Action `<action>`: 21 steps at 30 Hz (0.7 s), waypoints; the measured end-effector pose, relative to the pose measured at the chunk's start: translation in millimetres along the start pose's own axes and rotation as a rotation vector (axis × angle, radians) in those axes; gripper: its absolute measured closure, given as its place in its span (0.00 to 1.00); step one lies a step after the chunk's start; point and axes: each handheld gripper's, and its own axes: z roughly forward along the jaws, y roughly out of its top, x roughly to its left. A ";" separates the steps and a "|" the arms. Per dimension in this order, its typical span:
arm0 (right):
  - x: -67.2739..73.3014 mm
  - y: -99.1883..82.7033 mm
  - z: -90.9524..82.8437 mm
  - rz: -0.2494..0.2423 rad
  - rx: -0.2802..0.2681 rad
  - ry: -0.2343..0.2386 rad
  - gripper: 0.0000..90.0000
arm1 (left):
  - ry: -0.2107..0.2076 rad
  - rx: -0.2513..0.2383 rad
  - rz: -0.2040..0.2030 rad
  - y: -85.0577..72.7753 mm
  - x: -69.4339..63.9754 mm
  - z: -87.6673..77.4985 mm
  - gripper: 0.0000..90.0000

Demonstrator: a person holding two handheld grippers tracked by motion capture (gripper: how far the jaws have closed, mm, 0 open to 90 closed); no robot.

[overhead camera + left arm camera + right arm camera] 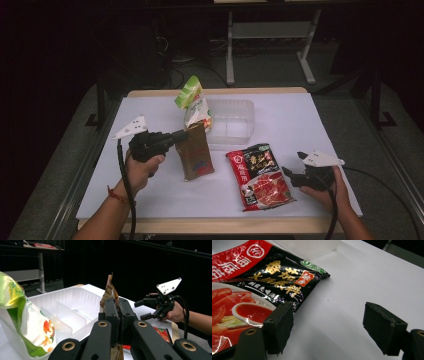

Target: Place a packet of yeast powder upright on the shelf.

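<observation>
My left gripper [183, 135] [119, 308] is shut on the top edge of a brown foil packet [195, 156] [109, 291], which hangs upright just in front of a clear divided tray [231, 125] [75, 302]. A green and white snack bag [193, 103] [30, 325] stands in the tray's left end. To the right, a red and black sauce packet [258, 175] [262, 277] lies flat on the white table [300, 130]. My right gripper [292, 176] [327, 325] [141, 310] rests at that packet's right edge, open, with bare table between its jaws.
The tray's inner compartments behind the dividers hold nothing apart from the snack bag. White table surface lies free around the left hand, at the front and at the far right. Metal table legs and dark floor are beyond the far edge.
</observation>
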 end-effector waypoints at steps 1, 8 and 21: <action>0.0 0.0 0.0 0.000 0.000 0.000 0.27 | 0.004 0.000 0.000 0.2 0.0 -0.2 0.97; 1.1 0.8 0.2 -0.007 -0.007 0.007 0.27 | 0.015 -0.033 -0.006 5.3 -2.5 -2.5 0.97; 0.7 0.9 -4.6 0.004 -0.027 -0.014 0.26 | 0.067 -0.068 -0.014 16.7 -6.0 4.6 0.97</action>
